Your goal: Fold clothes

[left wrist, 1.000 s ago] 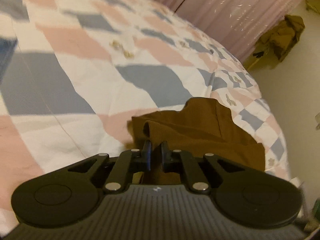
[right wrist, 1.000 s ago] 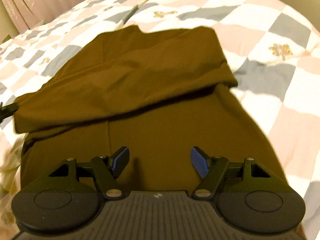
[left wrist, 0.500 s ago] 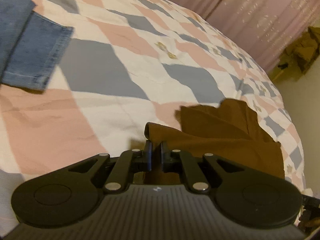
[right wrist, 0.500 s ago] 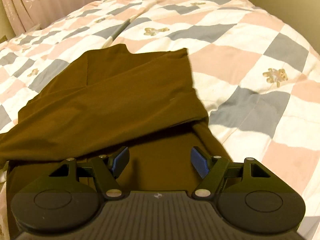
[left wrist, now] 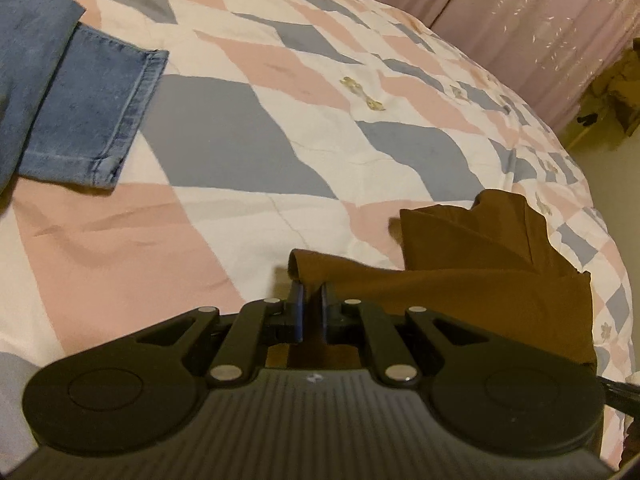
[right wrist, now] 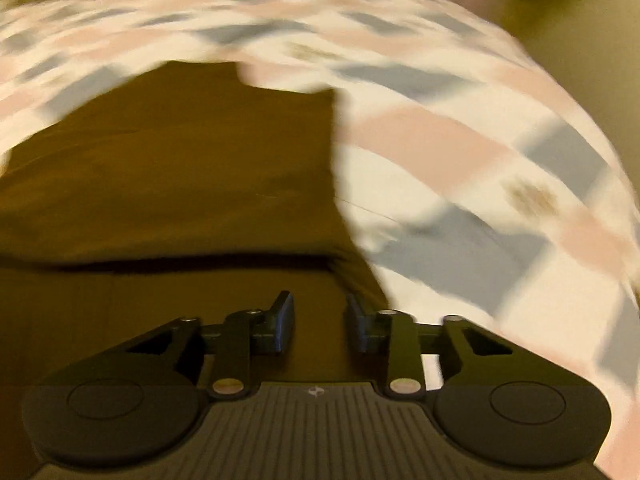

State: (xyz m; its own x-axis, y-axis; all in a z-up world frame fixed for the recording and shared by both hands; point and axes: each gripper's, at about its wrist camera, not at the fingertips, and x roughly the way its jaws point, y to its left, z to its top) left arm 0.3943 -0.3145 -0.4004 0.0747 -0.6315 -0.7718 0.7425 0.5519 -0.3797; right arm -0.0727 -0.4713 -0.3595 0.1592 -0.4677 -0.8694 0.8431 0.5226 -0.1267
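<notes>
Left gripper (left wrist: 311, 289) jaws clamped on brown garment (left wrist: 460, 292) edge; bare quilt (left wrist: 240, 160) ahead. Jeans (left wrist: 72, 120) in left view only. Right gripper (right wrist: 320, 320) jaws apart.

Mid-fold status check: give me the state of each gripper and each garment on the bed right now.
left gripper: shut on a corner of the brown garment
right gripper: open, above the brown cloth, gripping nothing
brown garment: partly folded, one layer lying over another on the quilt
jeans: flat on the quilt, hem showing, untouched
quilt: spread under both garments
</notes>
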